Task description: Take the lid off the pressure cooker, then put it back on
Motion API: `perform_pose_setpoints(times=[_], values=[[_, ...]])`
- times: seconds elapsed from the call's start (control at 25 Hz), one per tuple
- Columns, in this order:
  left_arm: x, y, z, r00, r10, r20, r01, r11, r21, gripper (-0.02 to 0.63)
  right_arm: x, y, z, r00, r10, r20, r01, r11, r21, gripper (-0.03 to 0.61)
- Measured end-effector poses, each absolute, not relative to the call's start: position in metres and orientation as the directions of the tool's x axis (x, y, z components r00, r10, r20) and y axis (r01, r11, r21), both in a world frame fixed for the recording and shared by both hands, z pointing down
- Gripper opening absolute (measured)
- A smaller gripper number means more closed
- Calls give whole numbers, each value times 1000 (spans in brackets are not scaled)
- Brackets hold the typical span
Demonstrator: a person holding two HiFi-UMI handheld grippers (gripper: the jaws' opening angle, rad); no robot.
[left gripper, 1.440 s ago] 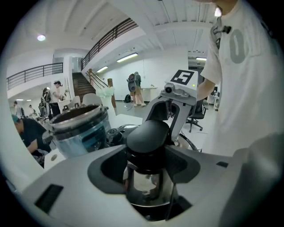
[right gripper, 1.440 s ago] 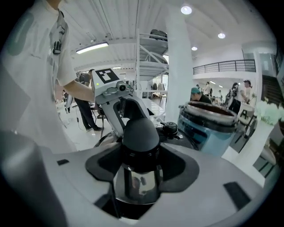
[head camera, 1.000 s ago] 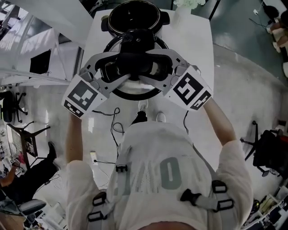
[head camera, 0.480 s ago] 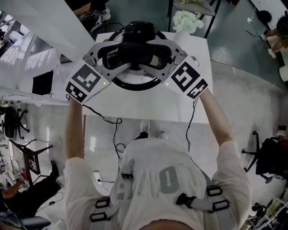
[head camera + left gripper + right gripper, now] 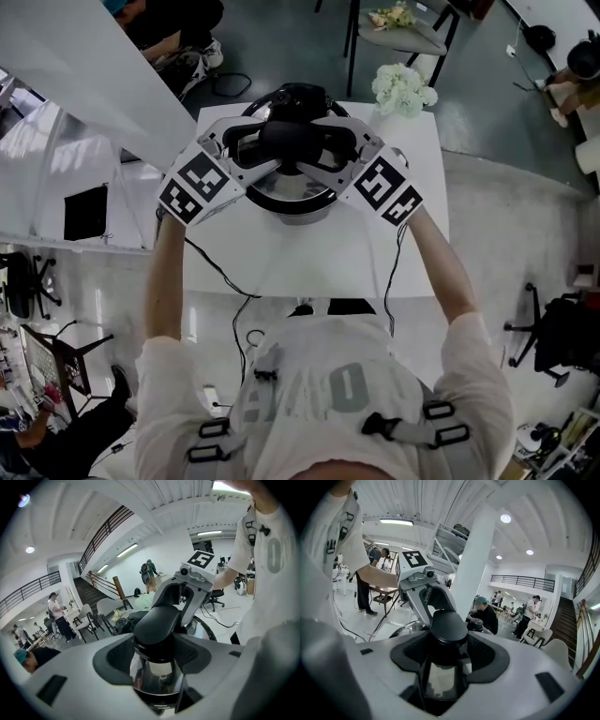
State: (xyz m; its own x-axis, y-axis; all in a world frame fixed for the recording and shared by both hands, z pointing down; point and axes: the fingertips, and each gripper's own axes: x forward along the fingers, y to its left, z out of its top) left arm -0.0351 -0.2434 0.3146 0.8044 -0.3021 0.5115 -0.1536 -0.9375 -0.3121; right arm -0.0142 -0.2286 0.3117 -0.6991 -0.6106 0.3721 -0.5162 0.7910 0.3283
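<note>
Lid (image 5: 281, 187) moved over cooker (image 5: 302, 210); left claw (image 5: 265, 142), right claw (image 5: 330, 143) grip it.

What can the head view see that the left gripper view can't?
Only the head view shows the marker cube on the left gripper, because that camera rides on the gripper itself. Only the left gripper view shows the staircase, a ceiling light and people standing far off. Both show the black knob of the lid, clamped by the left gripper and the right gripper, and the person's white shirt.
</note>
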Motion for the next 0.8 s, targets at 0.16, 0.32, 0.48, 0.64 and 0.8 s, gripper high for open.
perform_pose_setpoints(times=[0.16, 0.32, 0.48, 0.64, 0.8], values=[[-29, -261, 321, 794, -301, 528, -164, -942, -292, 253, -7, -246, 319, -712, -594, 375, -520, 805, 287, 253], [-27, -269, 334, 768, -296, 568, -167, -949, -268, 253, -4, -255, 332, -737, -567, 369, -519, 824, 227, 253], [-29, -274, 340, 769, -292, 569, -192, -954, -230, 253, -5, -261, 338, -751, -541, 378, -514, 839, 179, 253], [-29, -277, 343, 784, -275, 556, -203, -961, -189, 253, -5, -263, 339, -759, -524, 387, -502, 849, 164, 253], [-30, -275, 340, 791, -268, 550, -193, -962, -191, 253, -6, -261, 338, -747, -529, 402, -510, 845, 163, 252]])
